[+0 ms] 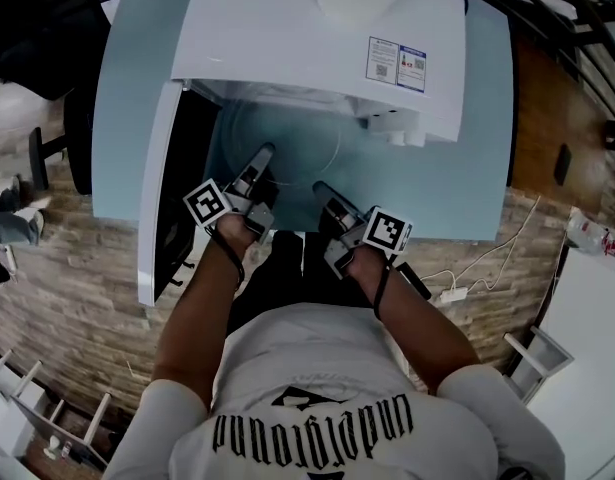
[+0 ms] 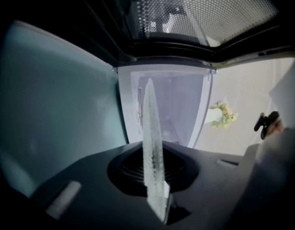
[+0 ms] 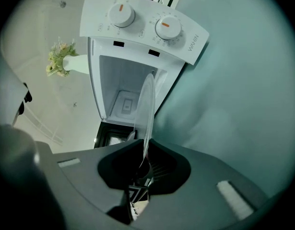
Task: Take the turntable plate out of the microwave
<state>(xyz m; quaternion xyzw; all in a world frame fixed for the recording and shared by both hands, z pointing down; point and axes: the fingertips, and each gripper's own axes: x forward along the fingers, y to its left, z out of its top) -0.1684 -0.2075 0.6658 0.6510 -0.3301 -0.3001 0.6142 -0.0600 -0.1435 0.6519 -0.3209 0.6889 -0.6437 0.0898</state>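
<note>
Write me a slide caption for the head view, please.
Left gripper and right gripper grip the glass turntable plate at the open microwave.

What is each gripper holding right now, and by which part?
Both the left gripper and the right gripper clamp the glass turntable plate by its near rim.

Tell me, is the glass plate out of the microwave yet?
Nearly. The door is open; the left tongs and right tongs both pinch the turntable plate by its near rim. It hangs partly out of the microwave. Remaining: pull it clear, set it down.
</note>
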